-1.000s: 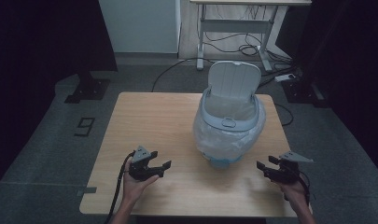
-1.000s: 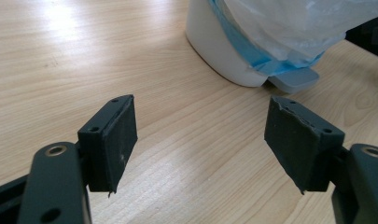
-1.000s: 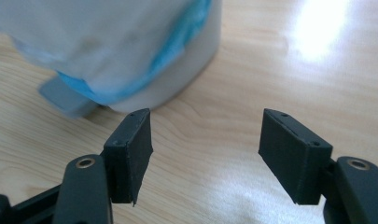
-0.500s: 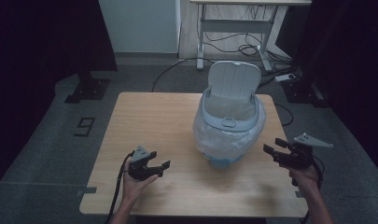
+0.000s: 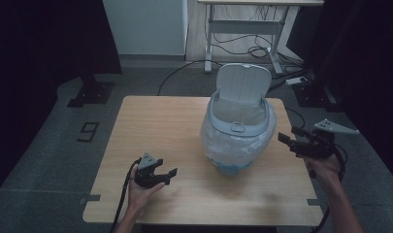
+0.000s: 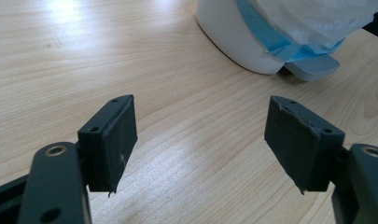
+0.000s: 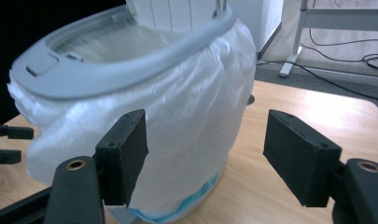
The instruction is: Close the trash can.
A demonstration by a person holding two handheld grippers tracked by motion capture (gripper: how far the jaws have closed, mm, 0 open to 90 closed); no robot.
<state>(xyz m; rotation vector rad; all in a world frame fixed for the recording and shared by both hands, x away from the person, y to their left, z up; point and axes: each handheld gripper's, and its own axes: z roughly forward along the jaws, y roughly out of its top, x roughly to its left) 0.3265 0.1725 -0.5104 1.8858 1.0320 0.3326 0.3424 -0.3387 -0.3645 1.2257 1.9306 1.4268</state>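
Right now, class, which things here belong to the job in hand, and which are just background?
Job: bin with bag and raised lid; left gripper; right gripper.
Background: table, desk frame, floor cables.

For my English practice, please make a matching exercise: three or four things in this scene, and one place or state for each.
Things:
1. lid
2. plastic bag
3. left gripper
4. right gripper

States:
A. jaws open, low over the table
B. standing up, open
C. jaws open, raised beside the bin
D. draped over the outside of the bin

Pairs: 1-B, 2-D, 3-A, 4-C
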